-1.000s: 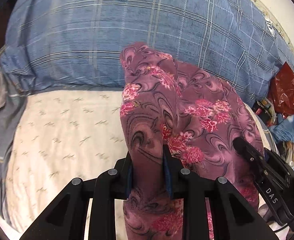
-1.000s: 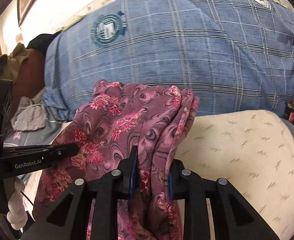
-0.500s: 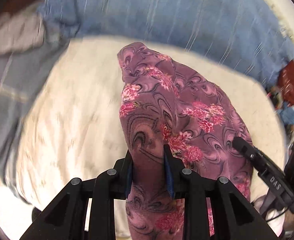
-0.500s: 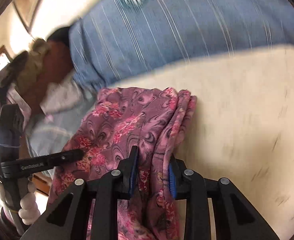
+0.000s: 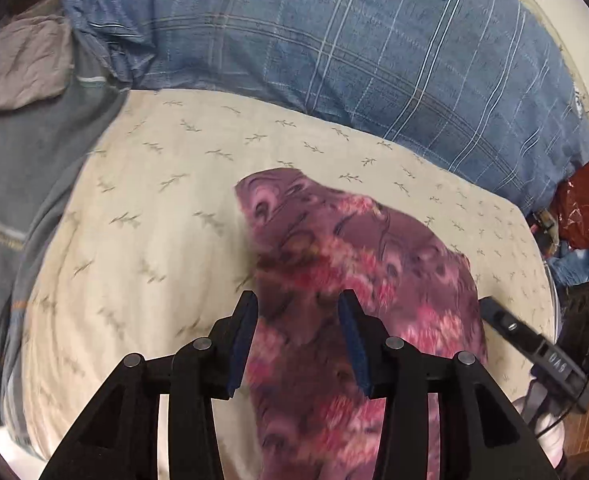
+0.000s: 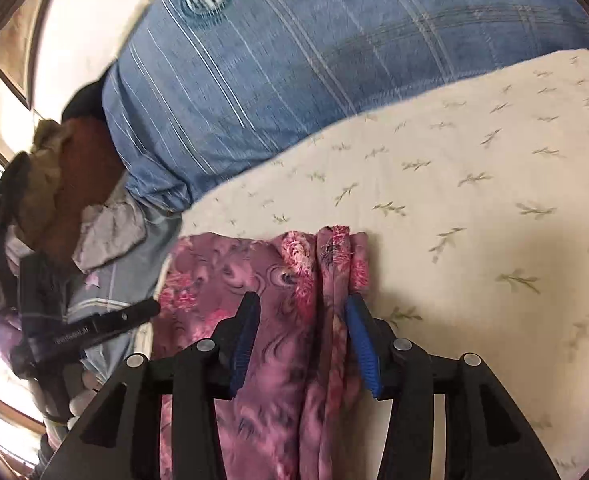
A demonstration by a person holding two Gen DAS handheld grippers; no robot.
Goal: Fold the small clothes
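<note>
Purple floral cloth (image 5: 358, 280) fills the lower middle of the left wrist view, lying on the cream bedsheet (image 5: 166, 208) with a blue plaid pillow (image 5: 334, 40) across the top of the frame. A second ago the left claw (image 5: 298, 328) was clamped on this cloth and holding it up in front of the pillow; now its fingers stand apart with the cloth loose between them, so the garment has been let go and laid down. That looks like one fold set in place. The claw points forward and down over the near end of the cloth, and the other tool shows at the lower right edge.

In the right wrist view the same cloth (image 6: 262, 288) lies in the lower middle, its bunched edge toward the right. The right claw (image 6: 302, 336) has also come open, fingers either side of the cloth, not pinching. It hangs low over the sheet (image 6: 474, 200), aimed toward the pillow (image 6: 334, 60) in the upper frame.
</note>
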